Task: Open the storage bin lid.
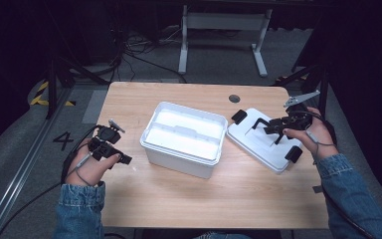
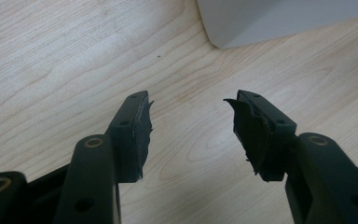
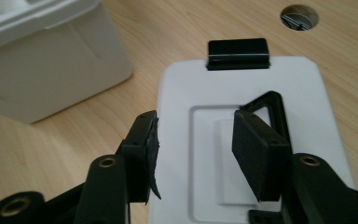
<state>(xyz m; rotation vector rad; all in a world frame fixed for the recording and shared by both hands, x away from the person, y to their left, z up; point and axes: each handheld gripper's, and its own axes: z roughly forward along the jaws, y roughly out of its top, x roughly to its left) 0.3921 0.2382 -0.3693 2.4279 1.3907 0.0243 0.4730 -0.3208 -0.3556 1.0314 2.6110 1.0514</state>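
A pale wooden table (image 1: 238,199) carries my work, with bare board along its near edge. The open white storage box (image 1: 185,138) sits mid-table; its lid (image 1: 258,142) lies flat just right of it. My right gripper (image 1: 277,130) hovers over the lid's black handle (image 3: 272,109), jaws wide, seemingly clear of it. My left gripper (image 1: 121,158) gapes empty over open wood.

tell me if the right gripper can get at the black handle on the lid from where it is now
Probably yes. The right gripper hovers over the white lid, jaws open with nothing between them, and the black handle stands raised just ahead of the right-hand jaw. Nothing lies between.
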